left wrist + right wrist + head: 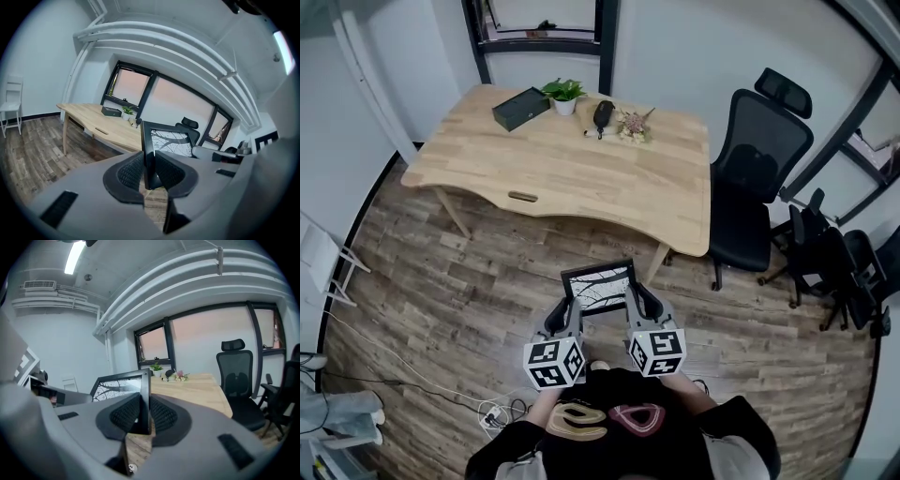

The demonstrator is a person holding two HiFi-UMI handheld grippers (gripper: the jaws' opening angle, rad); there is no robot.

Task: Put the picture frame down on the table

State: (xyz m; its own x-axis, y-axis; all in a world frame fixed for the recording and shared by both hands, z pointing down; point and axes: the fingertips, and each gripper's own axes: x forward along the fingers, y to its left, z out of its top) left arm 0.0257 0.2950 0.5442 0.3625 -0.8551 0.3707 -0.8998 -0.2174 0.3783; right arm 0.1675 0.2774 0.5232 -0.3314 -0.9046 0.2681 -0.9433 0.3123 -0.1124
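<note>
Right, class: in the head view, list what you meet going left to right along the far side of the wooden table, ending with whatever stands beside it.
black box → potted plant → dark rounded object → small bunch of flowers → black office chair

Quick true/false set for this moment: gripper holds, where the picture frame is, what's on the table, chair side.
1. The left gripper and the right gripper each clamp the picture frame. True.
2. A black box lies on the table beside a potted plant. True.
3. The picture frame rests on the table. False: it is held over the floor, short of the table.
4. The office chair stands at the table's left. False: at its right in the head view.
</note>
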